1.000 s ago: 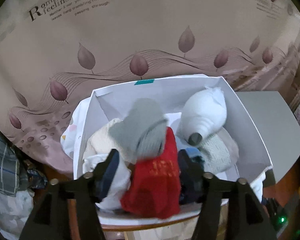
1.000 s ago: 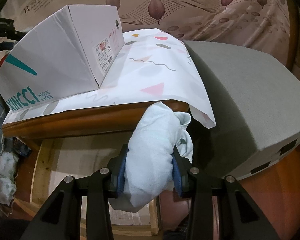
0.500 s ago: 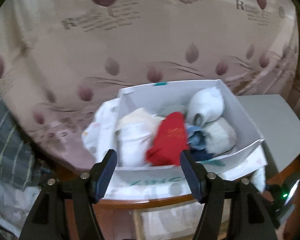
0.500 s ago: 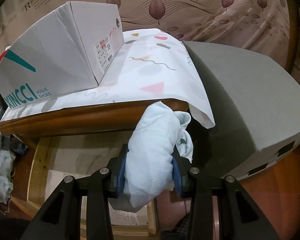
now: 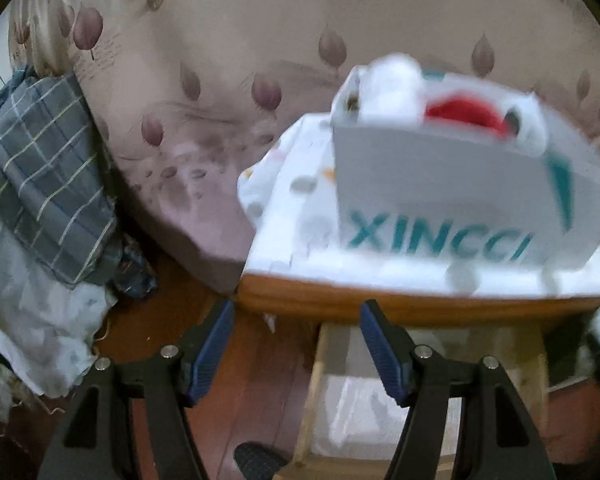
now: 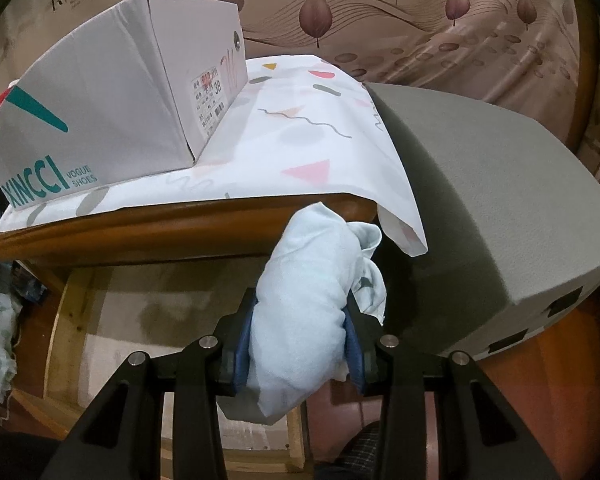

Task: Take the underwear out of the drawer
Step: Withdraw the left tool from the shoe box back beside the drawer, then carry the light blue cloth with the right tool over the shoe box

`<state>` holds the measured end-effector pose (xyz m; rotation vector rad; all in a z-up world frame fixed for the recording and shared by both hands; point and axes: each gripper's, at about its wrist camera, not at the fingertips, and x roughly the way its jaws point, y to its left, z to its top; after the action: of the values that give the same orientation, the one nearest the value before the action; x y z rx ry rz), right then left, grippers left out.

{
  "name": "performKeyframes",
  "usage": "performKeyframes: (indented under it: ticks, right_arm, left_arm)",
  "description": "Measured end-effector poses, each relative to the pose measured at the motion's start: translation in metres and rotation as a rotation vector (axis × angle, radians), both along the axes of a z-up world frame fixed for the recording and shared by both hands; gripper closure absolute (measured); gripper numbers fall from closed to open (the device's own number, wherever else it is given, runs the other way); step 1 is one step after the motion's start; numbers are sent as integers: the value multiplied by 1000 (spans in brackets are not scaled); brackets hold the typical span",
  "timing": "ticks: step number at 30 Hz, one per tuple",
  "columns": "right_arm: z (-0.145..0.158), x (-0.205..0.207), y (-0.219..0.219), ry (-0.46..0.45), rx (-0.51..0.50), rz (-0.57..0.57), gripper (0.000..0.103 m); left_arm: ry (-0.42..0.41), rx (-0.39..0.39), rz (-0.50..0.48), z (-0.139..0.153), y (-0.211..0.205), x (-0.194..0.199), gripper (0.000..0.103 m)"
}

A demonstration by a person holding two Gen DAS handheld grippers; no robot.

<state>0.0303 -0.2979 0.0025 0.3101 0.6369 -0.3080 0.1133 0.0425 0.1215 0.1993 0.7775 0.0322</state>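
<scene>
The left gripper has dropped away from the open shoe box and now hangs below the table edge, jaws wide with nothing between them. The right gripper has kept its place, clamped narrow on a pale blue rolled underwear bundle in front of the open drawer. The bundle looks light, soft and compressible, so it should hold best pinched across its thick middle, as it is now; a loose flap at its right side could snag. The left view is blurred, so the red item in the box is probably cloth too.
</scene>
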Motion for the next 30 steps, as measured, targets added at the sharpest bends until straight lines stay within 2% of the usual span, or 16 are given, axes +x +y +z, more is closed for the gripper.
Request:
performKeyframes:
  ticks: [1, 3, 7, 11, 15, 17, 22, 26, 30]
  right_arm:
    - [0, 1, 1, 2, -9, 0, 67]
    - [0, 2, 2, 7, -23, 0, 67]
    - [-1, 2, 2, 9, -31, -1, 67]
    - [0, 1, -1, -7, 6, 11, 67]
    - [1, -1, -2, -2, 12, 11, 67]
    - [1, -3, -2, 2, 27, 15, 67]
    - [3, -14, 1, 19, 44, 15, 67]
    - [18, -26, 1, 12, 53, 20, 67]
    - [45, -35, 5, -9, 0, 28, 67]
  left_arm:
    - [-7, 28, 22, -10, -1, 0, 36]
    - [-17, 32, 53, -23, 0, 1, 36]
    - [10, -51, 73, -42, 7, 6, 36]
    - [37, -67, 94, -57, 15, 12, 36]
    - [130, -142, 100, -78, 23, 22, 36]
    - [139, -114, 109, -82, 22, 24, 36]
    - [95, -74, 104, -78, 18, 21, 36]
    - [109, -39, 89, -80, 15, 19, 36]
    - [116, -32, 96, -80, 18, 19, 36]
